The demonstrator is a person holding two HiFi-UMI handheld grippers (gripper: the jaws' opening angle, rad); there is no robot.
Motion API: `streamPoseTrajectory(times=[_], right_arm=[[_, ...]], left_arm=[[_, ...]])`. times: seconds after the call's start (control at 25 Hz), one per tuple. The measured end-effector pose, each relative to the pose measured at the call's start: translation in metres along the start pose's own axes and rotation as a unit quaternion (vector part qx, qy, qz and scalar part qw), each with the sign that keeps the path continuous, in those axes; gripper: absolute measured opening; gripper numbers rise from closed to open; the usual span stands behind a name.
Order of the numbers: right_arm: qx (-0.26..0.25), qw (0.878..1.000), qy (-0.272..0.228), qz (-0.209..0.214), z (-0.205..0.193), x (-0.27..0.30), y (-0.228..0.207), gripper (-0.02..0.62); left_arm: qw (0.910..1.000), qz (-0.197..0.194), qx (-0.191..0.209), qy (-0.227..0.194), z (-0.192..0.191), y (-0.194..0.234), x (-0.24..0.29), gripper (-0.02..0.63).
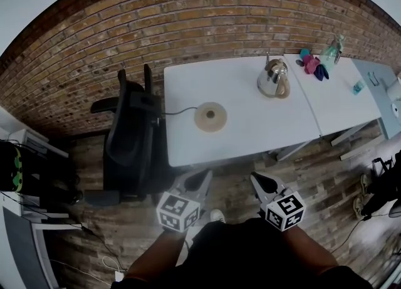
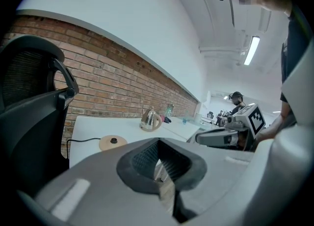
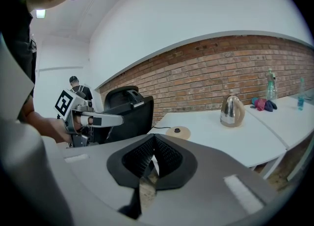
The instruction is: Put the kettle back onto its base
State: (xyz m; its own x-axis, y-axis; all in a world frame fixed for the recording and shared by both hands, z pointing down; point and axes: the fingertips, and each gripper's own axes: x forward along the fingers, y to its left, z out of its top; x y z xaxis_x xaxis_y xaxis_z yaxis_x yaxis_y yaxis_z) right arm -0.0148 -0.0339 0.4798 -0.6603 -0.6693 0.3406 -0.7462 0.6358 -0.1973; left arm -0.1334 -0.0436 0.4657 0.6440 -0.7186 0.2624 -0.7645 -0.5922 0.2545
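A: Where is the kettle (image 1: 274, 79)?

B: Upright on the white surface (image 1: 250, 134), toward its right end, close to the seam with the next table (image 1: 341, 103). It is not on its base (image 1: 210, 116).

A: And where does the base lie?

B: On the same surface, left of the kettle and well apart from it. It is a round tan disc. A dark cord (image 1: 178, 112) runs from it to the left edge, where a black office chair (image 1: 128, 140) stands.

A: What about the two grippers?

B: Both hang in front of the surface's near edge, over the wooden floor (image 1: 313, 168), touching nothing. The left gripper (image 1: 202, 180) is nearer the chair; the right gripper (image 1: 258, 181) is beside it.

A: How do the jaws stand?

B: Closed on both. In the left gripper view the ribbed pads meet at their tips with nothing between them, and only floor shows through the slit behind. The right gripper view shows the same: jaws together and empty.

A: Anything else in sight?

B: A brick wall (image 1: 188, 24) behind the surface. On the next table, beyond the kettle, lie some pink and blue cloths (image 1: 312, 64) beside a clear bottle (image 1: 332, 49).
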Motion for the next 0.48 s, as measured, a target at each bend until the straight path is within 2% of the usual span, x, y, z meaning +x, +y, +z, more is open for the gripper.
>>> streamPoseTrajectory(times=[0.48], right_arm=[[-0.004, 1.0, -0.012, -0.001, 0.0065, 0.0029, 0.0009, 0.026]], left_arm=[[1.0, 0.002, 0.003, -0.006, -0.0022, -0.0006, -0.0068, 0.0]])
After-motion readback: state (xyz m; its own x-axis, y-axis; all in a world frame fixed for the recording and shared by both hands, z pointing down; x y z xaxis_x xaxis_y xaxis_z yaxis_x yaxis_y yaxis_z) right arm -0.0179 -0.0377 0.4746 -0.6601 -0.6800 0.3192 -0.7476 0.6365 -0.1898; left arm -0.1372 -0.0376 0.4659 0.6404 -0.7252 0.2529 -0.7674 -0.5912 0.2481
